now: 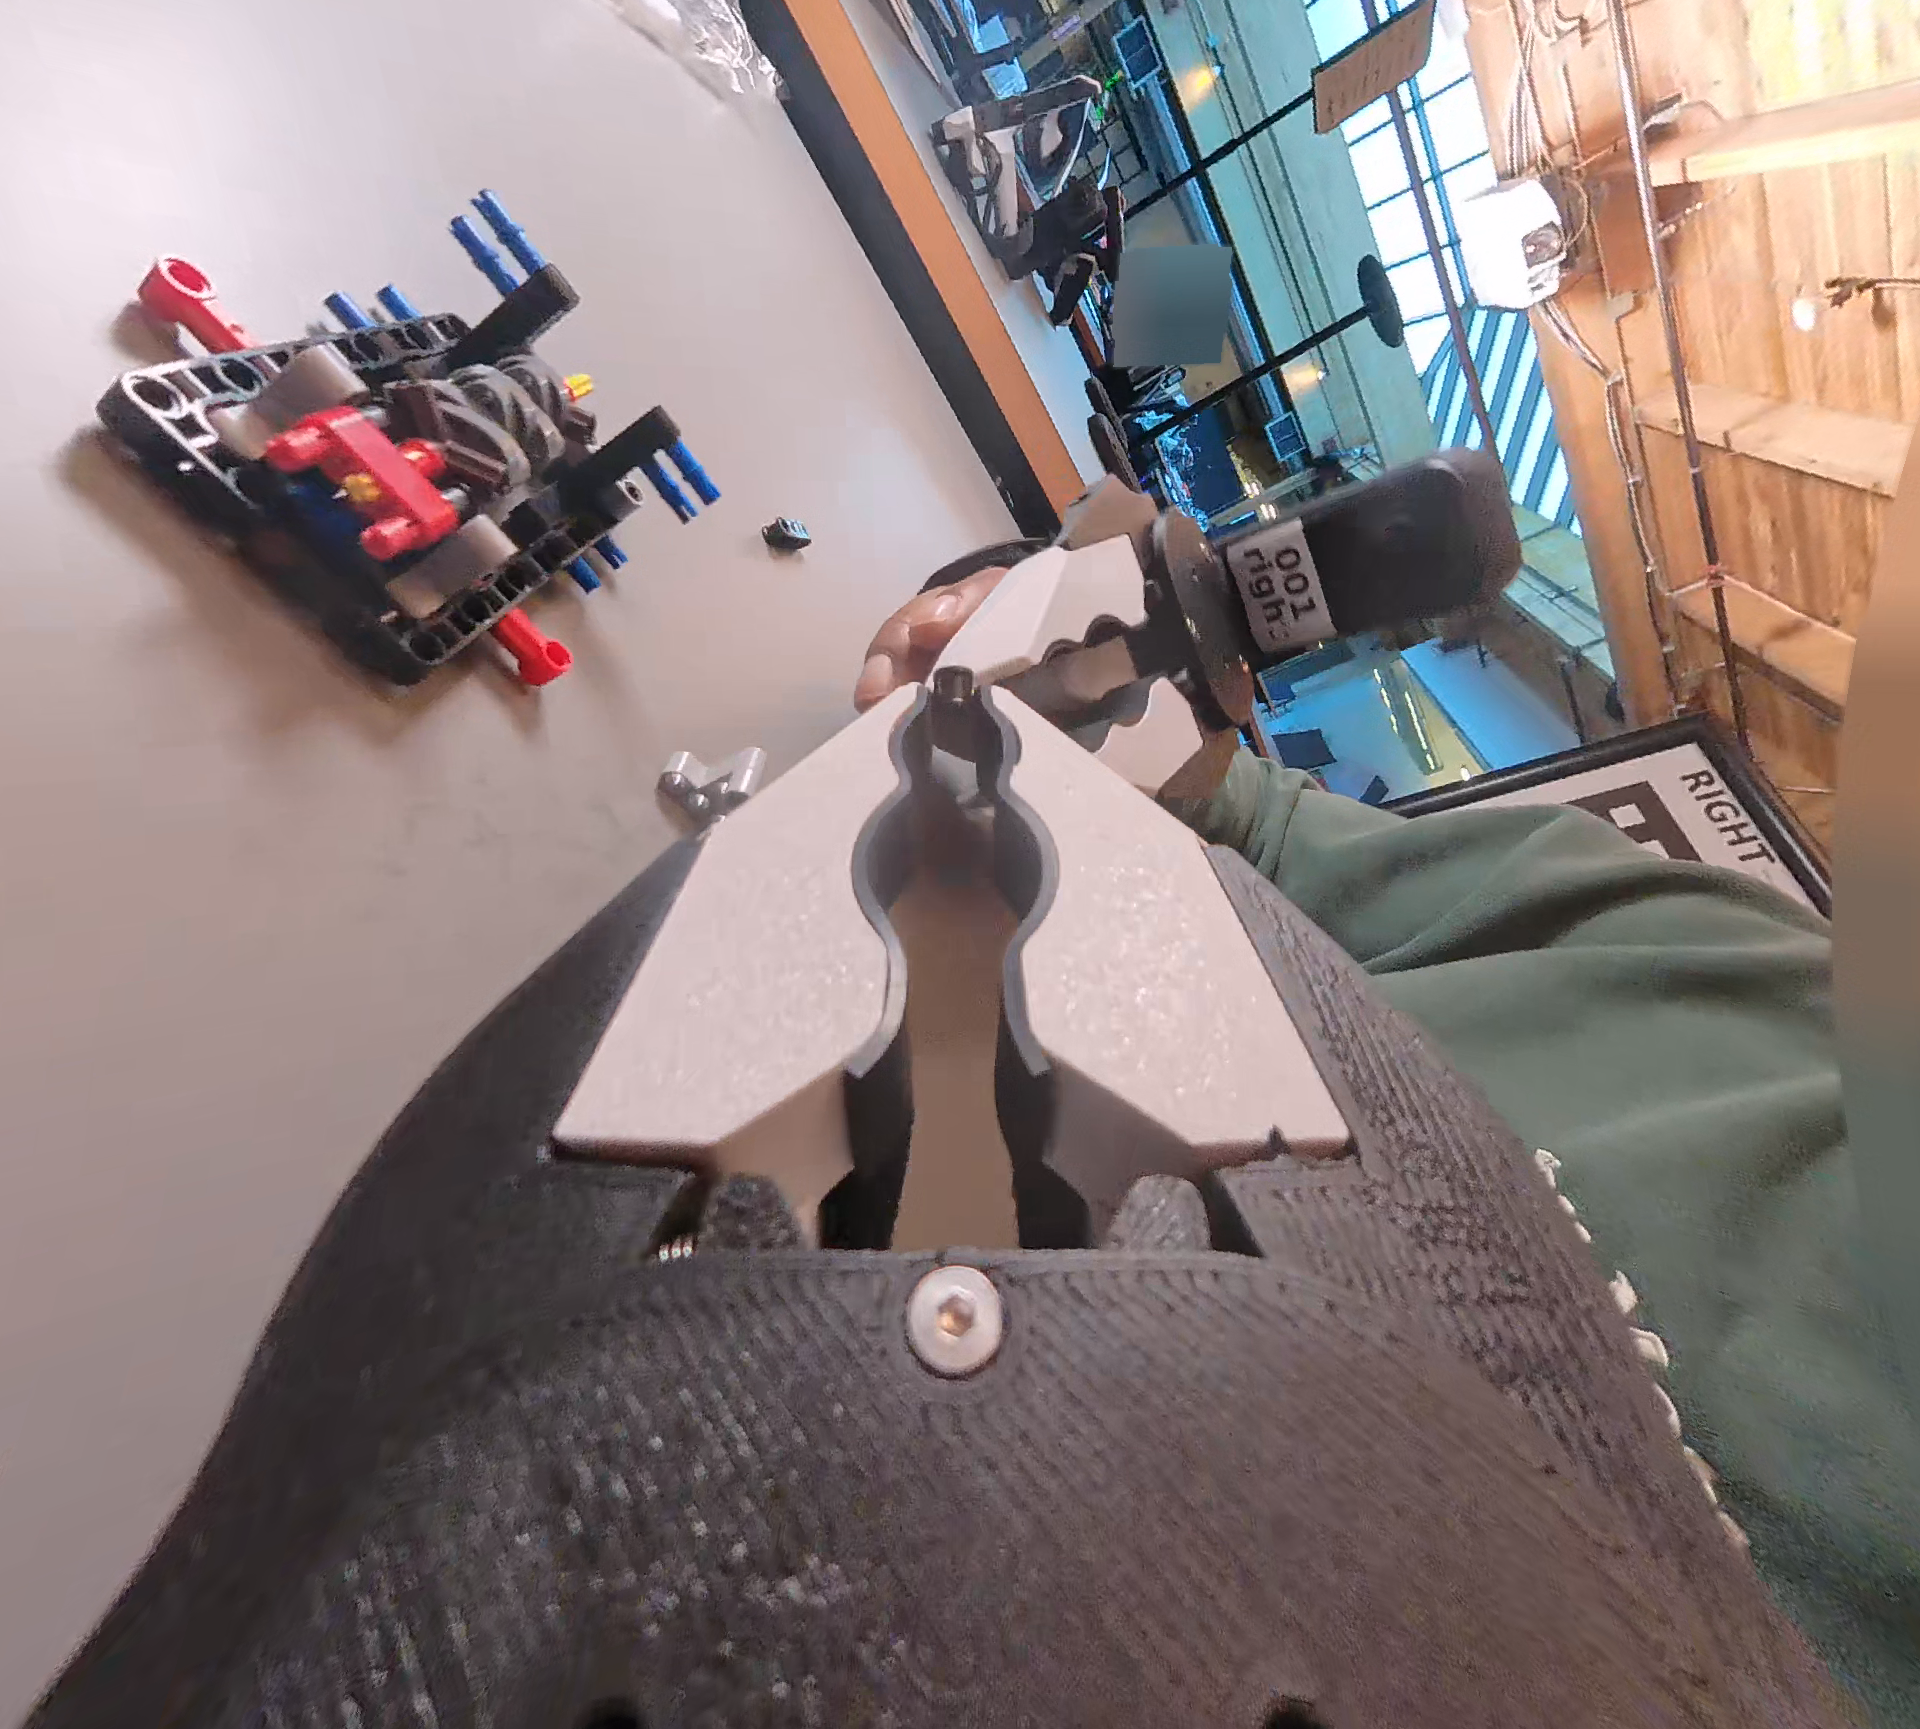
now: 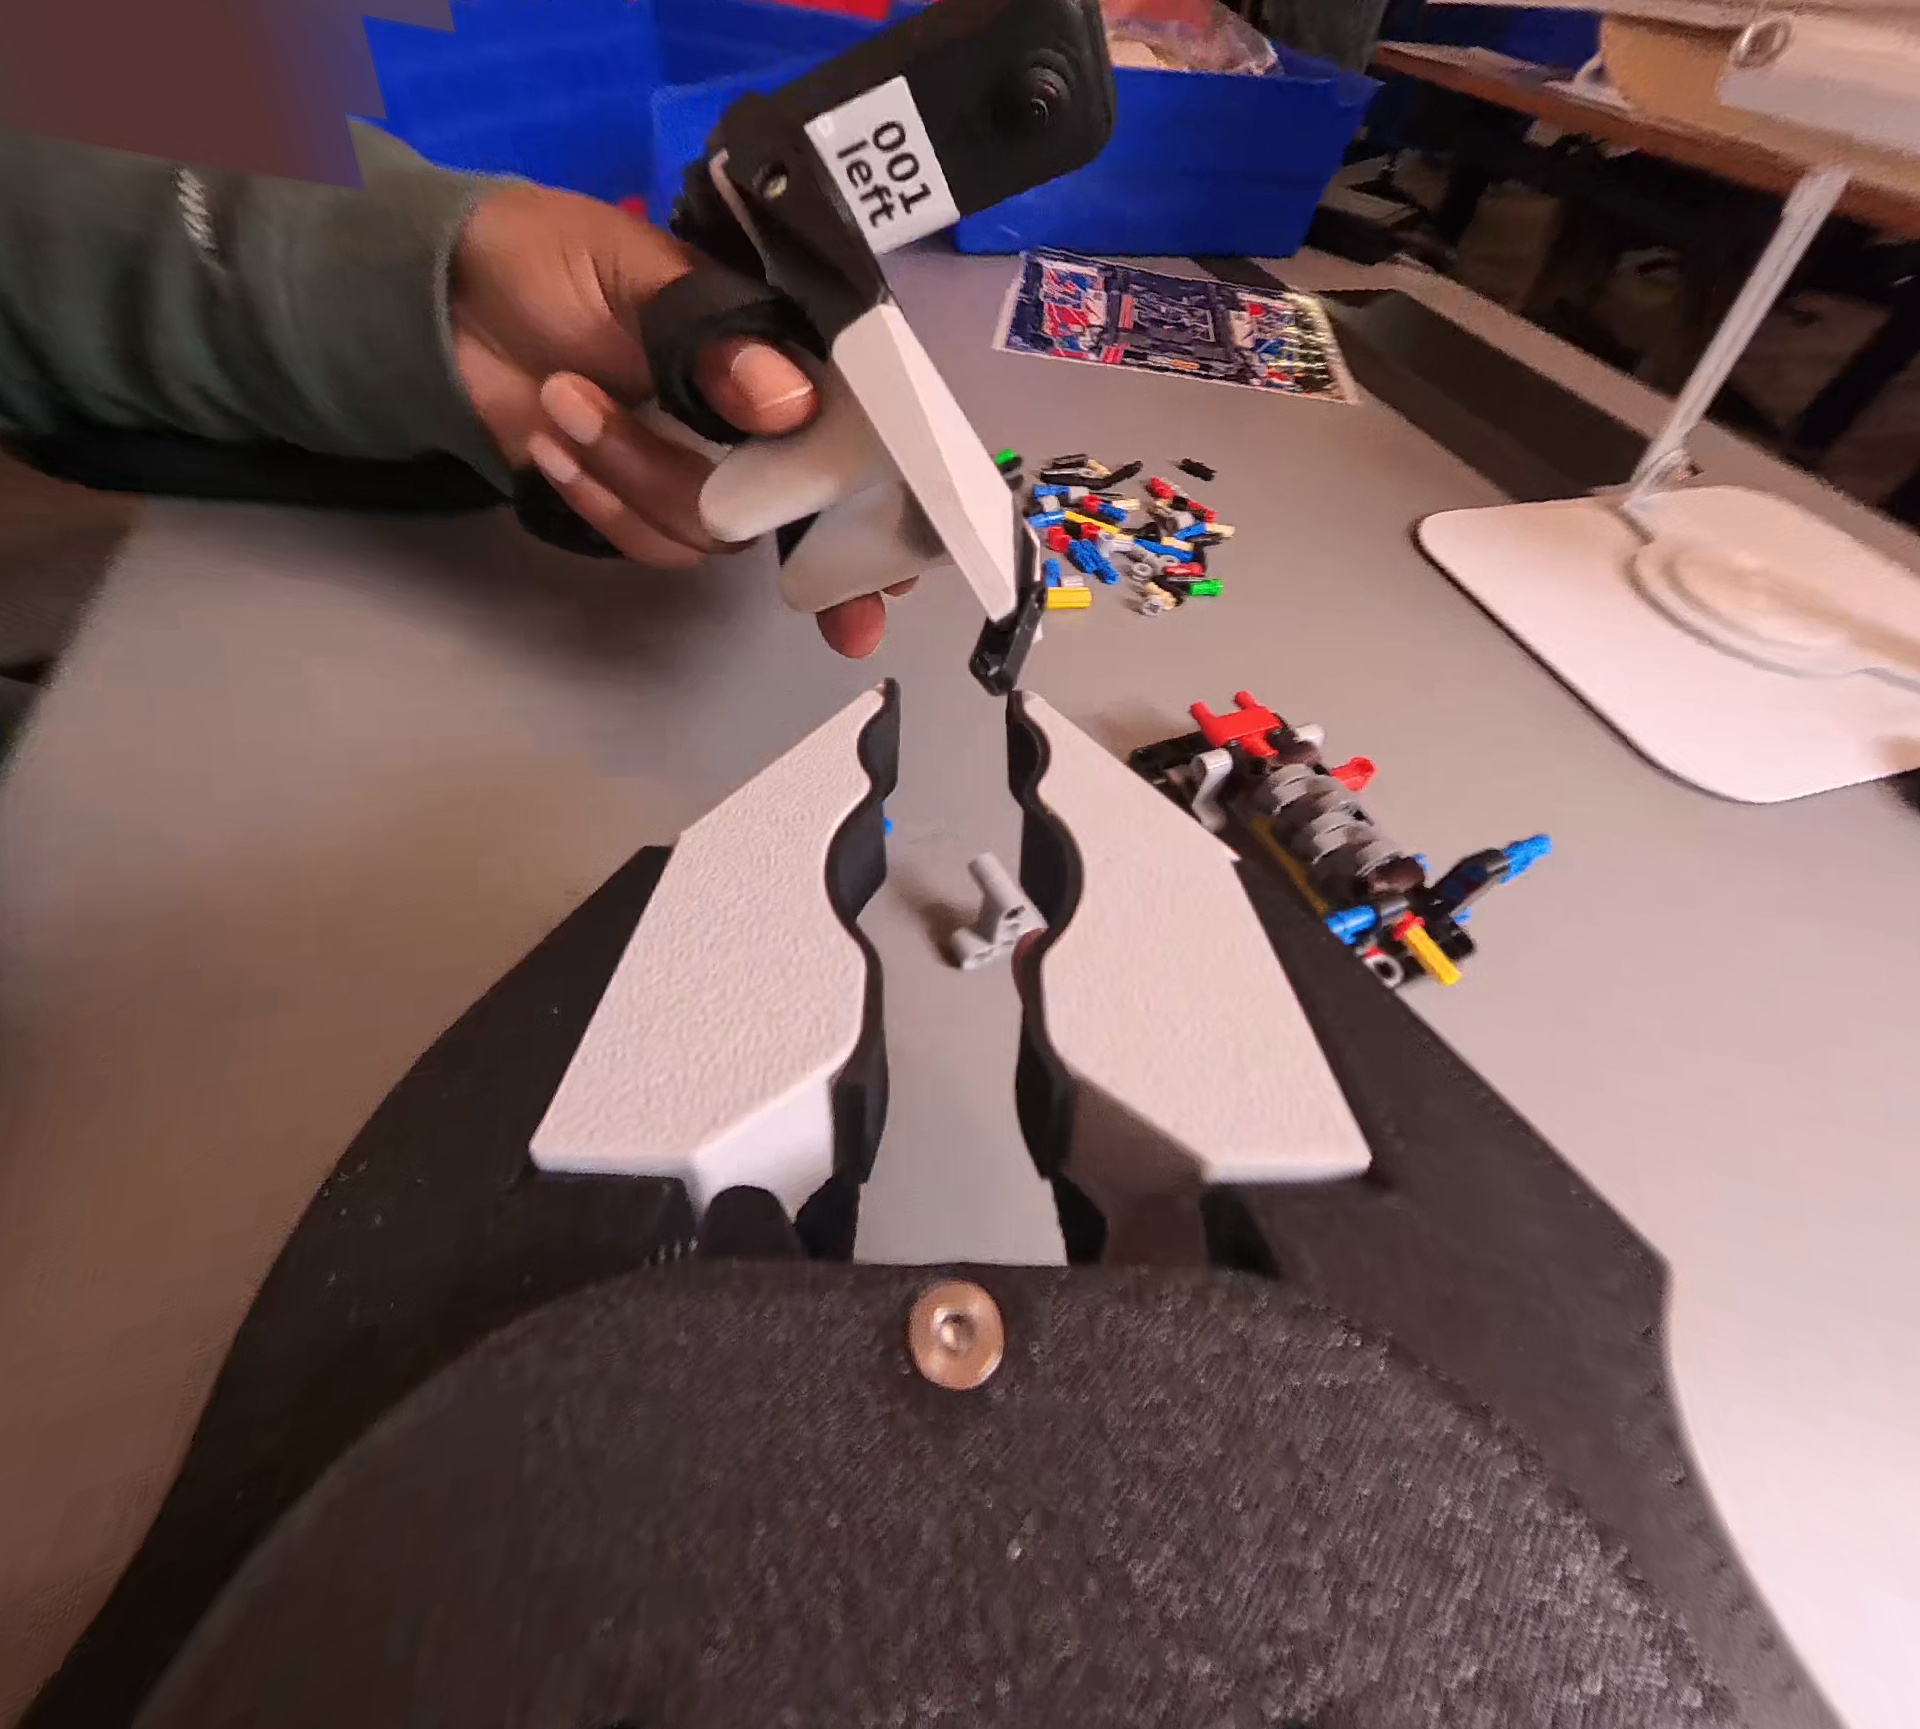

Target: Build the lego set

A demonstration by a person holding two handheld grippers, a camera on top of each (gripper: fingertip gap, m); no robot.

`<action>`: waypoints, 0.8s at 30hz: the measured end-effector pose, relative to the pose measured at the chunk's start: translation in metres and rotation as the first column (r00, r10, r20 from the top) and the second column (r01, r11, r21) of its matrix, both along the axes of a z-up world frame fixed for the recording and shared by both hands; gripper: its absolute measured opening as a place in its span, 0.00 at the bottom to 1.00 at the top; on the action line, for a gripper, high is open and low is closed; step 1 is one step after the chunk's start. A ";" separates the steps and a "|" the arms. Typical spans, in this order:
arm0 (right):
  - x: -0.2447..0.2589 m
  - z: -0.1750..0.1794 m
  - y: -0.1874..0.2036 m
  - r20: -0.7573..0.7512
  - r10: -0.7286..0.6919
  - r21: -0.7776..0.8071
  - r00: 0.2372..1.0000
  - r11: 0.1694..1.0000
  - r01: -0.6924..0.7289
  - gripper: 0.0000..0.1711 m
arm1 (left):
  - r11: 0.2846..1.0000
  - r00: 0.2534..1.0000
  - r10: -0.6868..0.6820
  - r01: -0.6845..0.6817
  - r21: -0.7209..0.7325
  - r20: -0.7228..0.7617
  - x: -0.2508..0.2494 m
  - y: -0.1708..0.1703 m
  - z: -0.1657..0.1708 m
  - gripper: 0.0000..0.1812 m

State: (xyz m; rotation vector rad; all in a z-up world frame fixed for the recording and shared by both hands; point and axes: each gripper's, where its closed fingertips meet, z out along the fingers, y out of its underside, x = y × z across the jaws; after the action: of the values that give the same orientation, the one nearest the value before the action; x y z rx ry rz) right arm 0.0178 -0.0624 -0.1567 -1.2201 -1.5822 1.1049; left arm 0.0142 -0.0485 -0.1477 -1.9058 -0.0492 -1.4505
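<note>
So right now our left tool (image 2: 1006, 630) is clamped on a small black piece (image 2: 1006, 653), pinched right at the very tips, with most of the piece sticking out past them. Our right tool (image 2: 951, 697) has its fingers apart with nothing between them, and the black piece hangs just ahead of its tips, nearly touching the right-hand one.

Looks to us like a handover or a regrip in mid-air, or maybe we're about to push something onto that piece. Hard to say which.

Tips for doing it well:
- The left grip is shallow, so we want to bring the right tool in slowly and straight. Any sideways nudge could twist the piece out.
- Close the right tool on the free end of the piece only, not on the left tips.
- Don't loosen the left tool until the right one is firmly on.

Below the right tool, showing in the gap between its fingers, a small grey connector (image 2: 992, 919) lies on the worktop (image 2: 416, 806). That's probably a next part. The half-built model (image 2: 1340, 832) sits off to the right of the right tool, well apart from both tools, and the pile of loose parts (image 2: 1127, 536) is farther ahead, beyond the left tool's tip.

If the piece drops, it lands close to the grey connector, so no big deal.
</note>
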 end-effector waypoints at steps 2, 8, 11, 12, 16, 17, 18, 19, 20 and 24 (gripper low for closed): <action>-0.004 -0.002 0.006 0.002 -0.059 0.089 0.998 0.994 0.059 0.07 | 1.000 1.000 0.012 -0.012 -0.009 -0.004 -0.002 0.001 -0.002 0.03; -0.009 -0.003 0.012 -0.001 -0.096 0.058 0.995 0.994 0.096 0.04 | 0.999 0.999 0.033 -0.033 -0.023 0.003 -0.003 0.004 -0.004 0.03; -0.009 -0.003 0.012 -0.001 -0.093 0.017 0.996 0.996 0.093 0.03 | 0.999 0.999 0.030 -0.029 -0.030 0.034 -0.003 0.003 -0.003 0.03; -0.009 -0.001 0.012 -0.008 -0.083 -0.048 0.997 0.995 0.082 0.03 | 0.999 0.998 0.028 -0.027 -0.024 0.056 -0.003 0.003 0.000 0.03; -0.005 0.015 0.013 -0.057 -0.030 -0.394 0.998 0.919 0.005 0.03 | 0.998 0.989 0.048 -0.052 0.024 0.137 -0.012 0.005 0.016 0.04; -0.004 0.019 0.014 -0.075 -0.019 -0.481 0.997 0.877 -0.019 0.03 | 0.997 0.988 0.059 -0.064 0.032 0.140 -0.016 0.006 0.018 0.05; -0.003 0.023 0.016 -0.093 -0.012 -0.551 0.996 0.833 -0.041 0.03 | 0.996 0.988 0.074 -0.080 0.040 0.134 -0.020 0.007 0.019 0.05; -0.001 0.027 0.018 -0.111 -0.009 -0.603 0.994 0.796 -0.060 0.03 | 0.995 0.989 0.083 -0.090 0.049 0.125 -0.022 0.008 0.019 0.06; 0.000 0.029 0.019 -0.126 -0.006 -0.636 0.992 0.768 -0.076 0.03 | 0.994 0.989 0.083 -0.091 0.058 0.121 -0.023 0.008 0.021 0.06; 0.003 0.036 0.018 -0.161 0.016 -0.692 0.987 0.711 -0.125 0.02 | 0.992 0.994 0.071 -0.080 0.101 0.085 -0.020 0.006 0.024 0.07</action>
State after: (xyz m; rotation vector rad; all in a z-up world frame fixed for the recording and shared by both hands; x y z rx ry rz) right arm 0.0212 -0.0449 -0.1204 -1.5142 -1.1100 1.9138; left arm -0.0056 -0.0421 -0.1237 -1.7418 -0.0811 -1.4511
